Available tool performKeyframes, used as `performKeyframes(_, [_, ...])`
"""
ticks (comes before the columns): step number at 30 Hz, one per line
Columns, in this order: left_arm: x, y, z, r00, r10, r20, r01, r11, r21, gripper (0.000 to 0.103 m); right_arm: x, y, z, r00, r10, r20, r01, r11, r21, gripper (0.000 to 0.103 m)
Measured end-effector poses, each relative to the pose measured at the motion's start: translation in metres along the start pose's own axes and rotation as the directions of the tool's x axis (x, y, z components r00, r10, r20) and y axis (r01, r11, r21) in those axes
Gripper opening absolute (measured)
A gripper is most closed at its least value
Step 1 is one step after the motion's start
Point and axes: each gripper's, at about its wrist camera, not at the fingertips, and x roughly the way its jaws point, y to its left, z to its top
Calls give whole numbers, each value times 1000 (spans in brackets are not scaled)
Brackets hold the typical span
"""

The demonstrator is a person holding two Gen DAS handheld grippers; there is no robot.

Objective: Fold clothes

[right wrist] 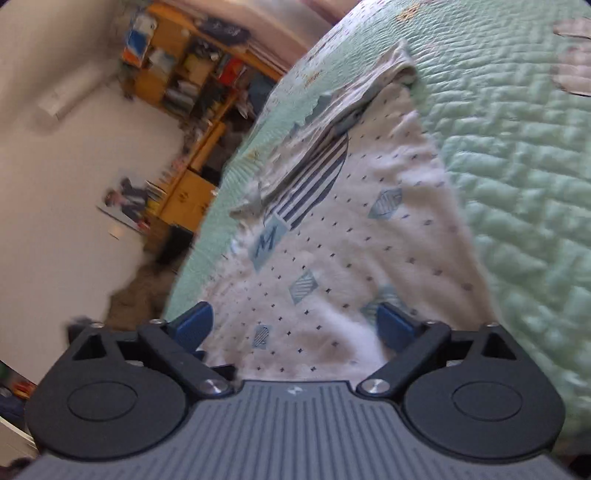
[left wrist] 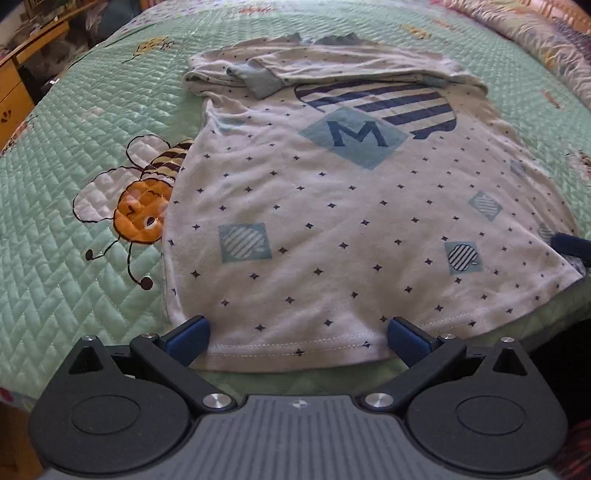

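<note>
We see bare green quilt [left wrist: 74,258] open on both sides of the shirt [left wrist: 332,221], room enough for a gripper to pass. A bunched blanket [left wrist: 535,33] crowds the far right corner, and a wooden desk [left wrist: 22,70] borders the bed's left edge.

The embroidered orange-and-brown bee [left wrist: 147,192] is partly covered by the pale star-dotted cotton shirt [left wrist: 332,221]. In the right wrist view, the cluttered yellow wooden shelves [right wrist: 192,74] are blurred beyond reading.
</note>
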Motion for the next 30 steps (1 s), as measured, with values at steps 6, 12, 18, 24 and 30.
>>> performKeyframes(6, [-4, 10, -4, 1000, -29, 1, 29, 1000, -1, 102, -38, -25, -5, 999, -19, 40, 16, 997, 78, 90])
performKeyframes(12, [-31, 49, -5, 985, -157, 72, 166, 976, -140, 100, -49, -31, 0, 999, -15, 41, 10, 993, 118, 91])
performKeyframes(18, [-46, 122, -8, 956, -214, 198, 274, 894, -354, 101, -68, -41, 11, 996, -33, 89, 23, 993, 112, 103])
performKeyframes(24, [-6, 139, -3, 930, -342, 134, 366, 842, -395, 102, -60, -61, 8, 995, 90, 43, -95, 985, 147, 103])
performKeyframes(30, [7, 143, 4, 872, -482, 83, 479, 810, -337, 102, -43, -62, 16, 986, 159, -49, -151, 978, 144, 103])
